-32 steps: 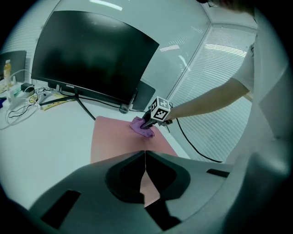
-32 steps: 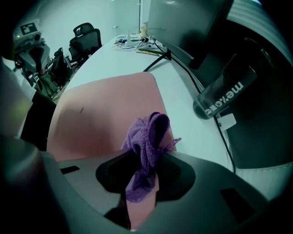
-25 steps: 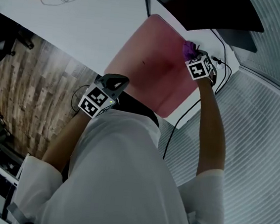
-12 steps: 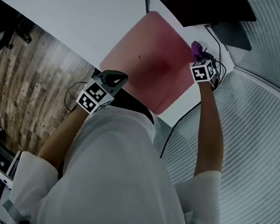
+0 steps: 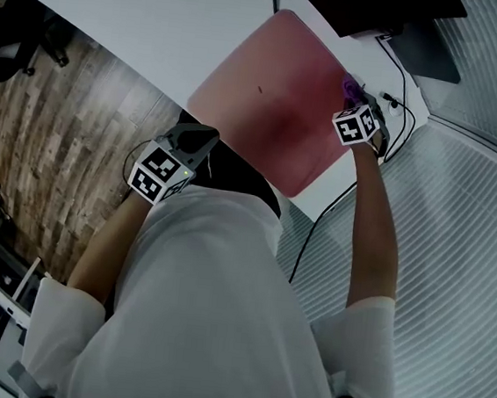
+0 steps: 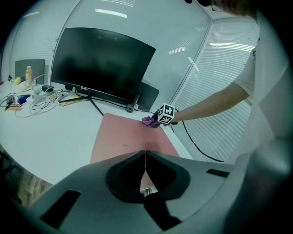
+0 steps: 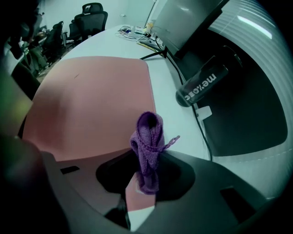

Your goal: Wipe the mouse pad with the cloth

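Observation:
The pink mouse pad (image 5: 273,95) lies on the white desk (image 5: 172,40). My right gripper (image 5: 354,103) is shut on a bunched purple cloth (image 5: 351,89) at the pad's right edge, close to the monitor side. In the right gripper view the cloth (image 7: 147,144) sticks up from the right gripper (image 7: 145,176), with the mouse pad (image 7: 87,98) spread to the left. My left gripper (image 5: 202,138) hangs off the desk's near edge by the pad's near corner. In the left gripper view the left gripper (image 6: 145,157) is shut with nothing in it; beyond it are the mouse pad (image 6: 123,135) and cloth (image 6: 148,121).
A dark monitor (image 6: 103,64) stands behind the pad. A black cylinder (image 7: 206,82) lies on its side right of the pad, with cables (image 5: 393,121) by the desk's right edge. Cables and small items (image 6: 34,93) clutter the desk's far left. A wooden floor (image 5: 57,129) shows below.
My right gripper has slid the cloth a little toward the pad's right edge. My left gripper has stayed shut by the desk's near edge.

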`<state>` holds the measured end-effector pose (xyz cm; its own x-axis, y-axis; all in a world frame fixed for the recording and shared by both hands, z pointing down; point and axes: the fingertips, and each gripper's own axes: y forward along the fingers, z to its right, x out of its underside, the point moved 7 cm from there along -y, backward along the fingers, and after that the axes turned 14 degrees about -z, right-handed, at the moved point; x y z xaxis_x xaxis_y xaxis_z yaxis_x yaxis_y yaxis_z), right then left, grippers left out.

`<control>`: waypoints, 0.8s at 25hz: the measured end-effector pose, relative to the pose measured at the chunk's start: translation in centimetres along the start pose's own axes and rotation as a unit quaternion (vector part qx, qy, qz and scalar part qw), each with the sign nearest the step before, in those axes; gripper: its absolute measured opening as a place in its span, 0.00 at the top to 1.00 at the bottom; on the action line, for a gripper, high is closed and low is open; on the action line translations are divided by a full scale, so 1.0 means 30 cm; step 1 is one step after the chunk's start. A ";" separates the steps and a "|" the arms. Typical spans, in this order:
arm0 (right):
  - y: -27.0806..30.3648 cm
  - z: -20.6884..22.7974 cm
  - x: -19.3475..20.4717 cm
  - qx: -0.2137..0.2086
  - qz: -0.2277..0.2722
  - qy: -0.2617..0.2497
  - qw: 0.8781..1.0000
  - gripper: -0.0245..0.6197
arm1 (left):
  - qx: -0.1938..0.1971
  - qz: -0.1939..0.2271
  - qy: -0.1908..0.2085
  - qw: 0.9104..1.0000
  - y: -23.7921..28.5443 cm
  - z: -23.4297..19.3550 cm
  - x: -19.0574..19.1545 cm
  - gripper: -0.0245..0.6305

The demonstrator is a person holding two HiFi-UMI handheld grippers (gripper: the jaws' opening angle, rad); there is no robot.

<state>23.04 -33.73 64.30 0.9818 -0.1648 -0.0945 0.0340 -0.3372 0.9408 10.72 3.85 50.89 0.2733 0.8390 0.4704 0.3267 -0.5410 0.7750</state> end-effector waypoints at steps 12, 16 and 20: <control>-0.034 -0.172 0.026 -0.026 0.021 0.017 0.999 0.77 | 0.008 -0.001 0.018 1.000 -0.027 0.029 0.014 0.93; -0.055 -0.222 0.031 -0.037 0.020 0.027 0.999 0.77 | 0.016 -0.006 0.028 0.999 -0.038 0.017 0.020 0.93; -0.074 -0.280 0.036 -0.051 0.018 0.032 0.998 0.77 | 0.025 -0.010 0.036 0.999 -0.053 -0.006 0.028 0.93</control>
<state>25.60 -25.39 64.85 0.9925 -0.1147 -0.0419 0.0137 -0.2361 0.9716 10.27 5.42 50.12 0.2005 0.8510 0.4854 0.3762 -0.5244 0.7639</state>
